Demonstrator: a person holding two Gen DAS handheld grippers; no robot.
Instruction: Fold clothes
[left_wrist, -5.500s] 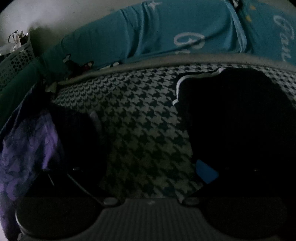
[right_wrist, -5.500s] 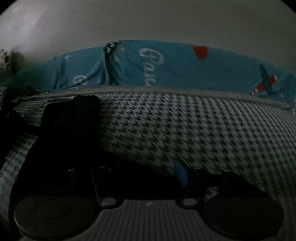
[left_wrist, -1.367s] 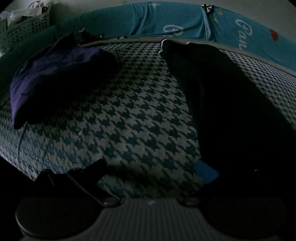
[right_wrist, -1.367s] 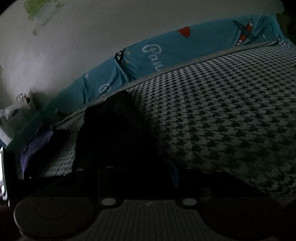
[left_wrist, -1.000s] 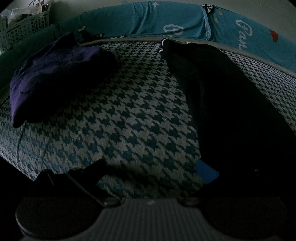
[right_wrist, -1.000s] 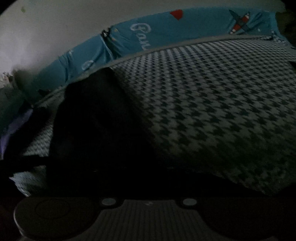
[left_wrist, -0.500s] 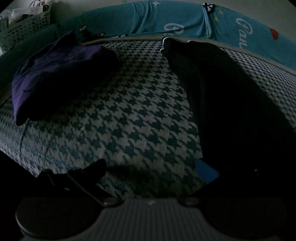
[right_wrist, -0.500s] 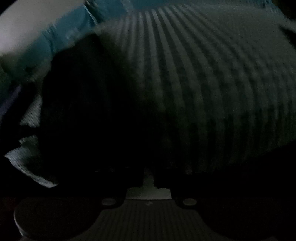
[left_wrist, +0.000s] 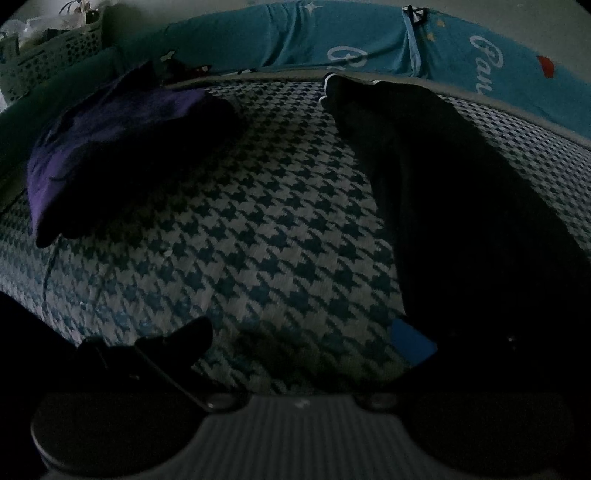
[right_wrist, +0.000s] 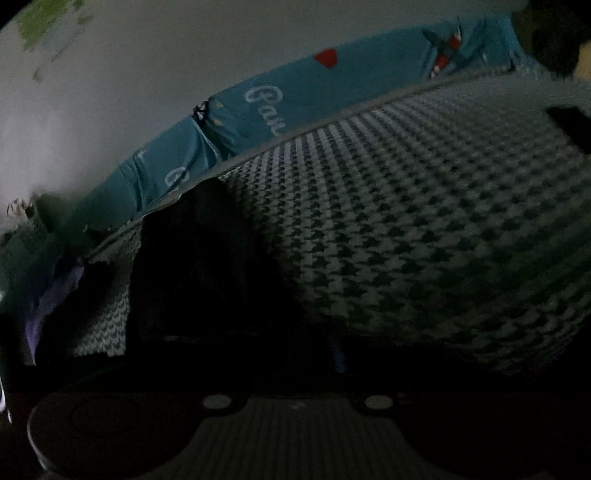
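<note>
- Left wrist view: a black garment (left_wrist: 461, 206), smooth and long, lies flat on the woven houndstooth bedcover (left_wrist: 258, 229), reaching toward the far edge.
- A rumpled purple cloth (left_wrist: 110, 147) sits apart to the left, near a perforated basket (left_wrist: 48, 62).
- The left gripper (left_wrist: 306, 339) has fingers spread wide; the right-hand finger is lost against the garment.
- Right wrist view: the right gripper (right_wrist: 295, 354) has just been opening; its dark fingers cannot be made out.

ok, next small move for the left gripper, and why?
Probably shift the left gripper right onto the black garment's near end and close. Its jaws stand open over bare houndstooth cover, and the garment lies long and narrow, seemingly needing another fold.
</note>
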